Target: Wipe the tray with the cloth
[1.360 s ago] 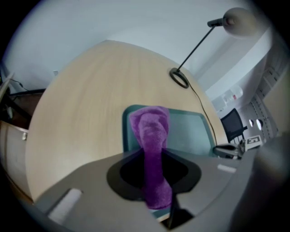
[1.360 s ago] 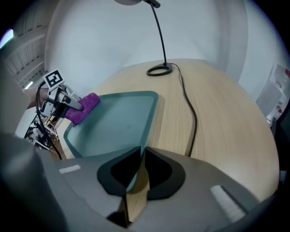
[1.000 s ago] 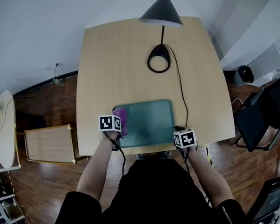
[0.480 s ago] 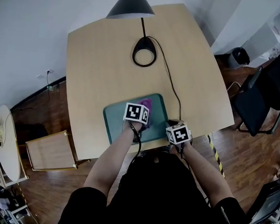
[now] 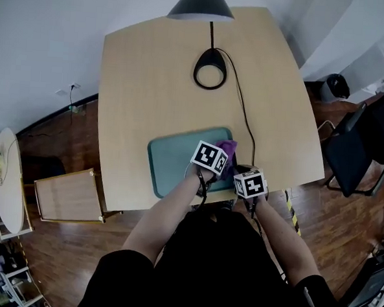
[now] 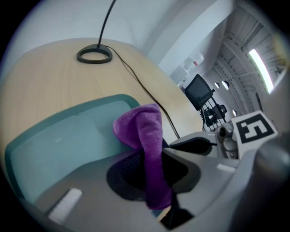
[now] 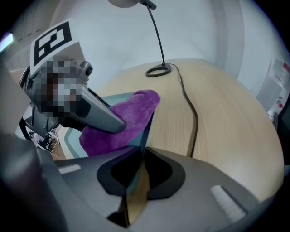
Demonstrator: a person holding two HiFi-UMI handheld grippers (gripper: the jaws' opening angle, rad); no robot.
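A teal tray (image 5: 175,158) lies near the table's front edge. My left gripper (image 5: 221,156) is shut on a purple cloth (image 5: 228,149), which rests on the tray's right end (image 6: 68,140). In the left gripper view the cloth (image 6: 147,136) hangs from between the jaws. My right gripper (image 5: 242,174) is shut on the tray's right rim (image 7: 144,136), just beside the cloth (image 7: 122,122). The tray's front right corner is hidden under the two grippers.
A black lamp stands at the back of the wooden table (image 5: 151,82), with a ring base (image 5: 210,69), and its cable (image 5: 243,117) runs forward past the tray's right side. A black chair (image 5: 364,144) stands to the right, a low wooden shelf (image 5: 69,197) to the left.
My left gripper has carried the cloth across the tray from its left end to its right end. The right gripper has stayed on the tray's right rim.
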